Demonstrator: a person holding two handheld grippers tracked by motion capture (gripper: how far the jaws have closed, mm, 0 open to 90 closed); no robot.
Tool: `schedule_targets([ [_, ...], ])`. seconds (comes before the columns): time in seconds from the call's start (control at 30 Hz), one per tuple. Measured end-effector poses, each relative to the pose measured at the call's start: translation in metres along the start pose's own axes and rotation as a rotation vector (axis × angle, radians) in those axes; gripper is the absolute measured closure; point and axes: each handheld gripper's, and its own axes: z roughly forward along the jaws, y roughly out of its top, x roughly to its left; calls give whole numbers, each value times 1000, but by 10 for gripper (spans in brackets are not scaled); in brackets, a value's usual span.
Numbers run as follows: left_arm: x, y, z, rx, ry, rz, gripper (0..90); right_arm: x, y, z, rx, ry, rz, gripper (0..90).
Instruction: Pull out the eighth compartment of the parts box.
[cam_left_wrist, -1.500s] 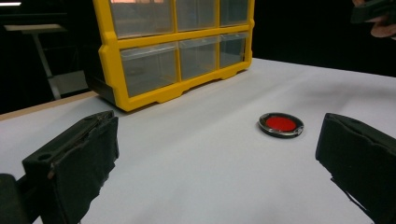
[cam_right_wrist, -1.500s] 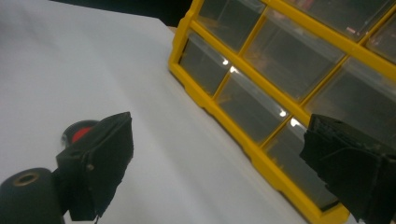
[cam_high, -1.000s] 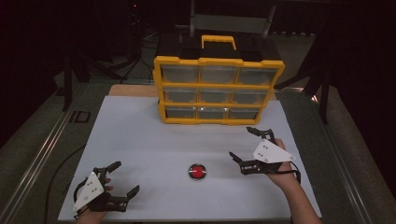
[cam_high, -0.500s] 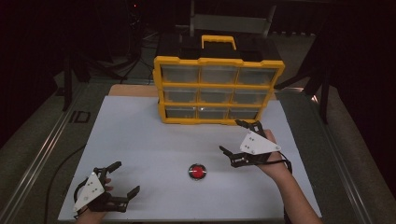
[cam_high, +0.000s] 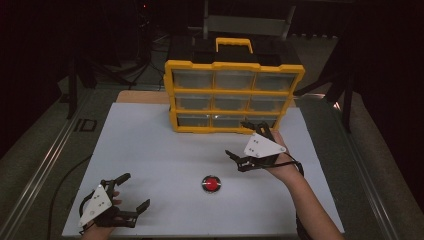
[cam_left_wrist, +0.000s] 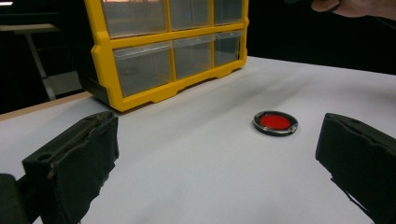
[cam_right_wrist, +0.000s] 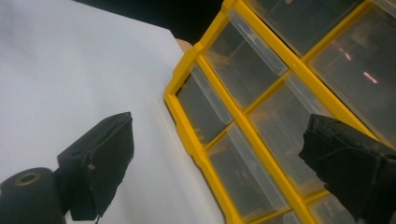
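room: dark, unlit beyond the table | table: flat white rectangular tabletop (cam_high: 150, 150), brightly lit | rails: grey metal side rails (cam_high: 42, 165) | rear: grey metal frame (cam_high: 247, 22)

White table (cam_high: 150, 150), yellow drawer cabinet (cam_high: 232, 97) at back; red disc (cam_high: 211, 183) near front

A white tabletop (cam_high: 150, 165) fills the middle of the high view. A round red disc with a metal rim (cam_high: 211, 183) lies flat on it, just toward 6 o'clock of its centre. A strip of bare wooden board (cam_high: 142, 96) shows at the tabletop's 11 o'clock corner. A metal rail (cam_high: 45, 165) runs along the 9 o'clock side, with a dark "ID" mark (cam_high: 86, 125) beside it. A grey frame (cam_high: 247, 22) stands at 12 o'clock.
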Motion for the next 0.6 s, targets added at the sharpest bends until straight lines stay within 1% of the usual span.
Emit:
schedule_targets([
  [0.23, -1, 0, 1, 3, -4, 3, 1, -3, 10, 14, 11, 18, -55, 88],
  [0.37, -1, 0, 1, 4, -3, 4, 1, -2, 13, 21, 8, 18, -91, 88],
  [0.47, -1, 0, 0, 3, -3, 4, 1, 0, 14, 26, 3, 28, -111, 88],
  [0.5, -1, 0, 0, 3, -3, 5, 1, 0, 15, 28, -1, 30, -124, 88],
  [0.57, -1, 0, 0, 2, -4, 4, 1, 0, 15, 31, 2, 35, -128, 88],
  [0.6, -1, 0, 0, 2, -3, 4, 1, 1, 16, 33, 0, 36, -138, 88],
])
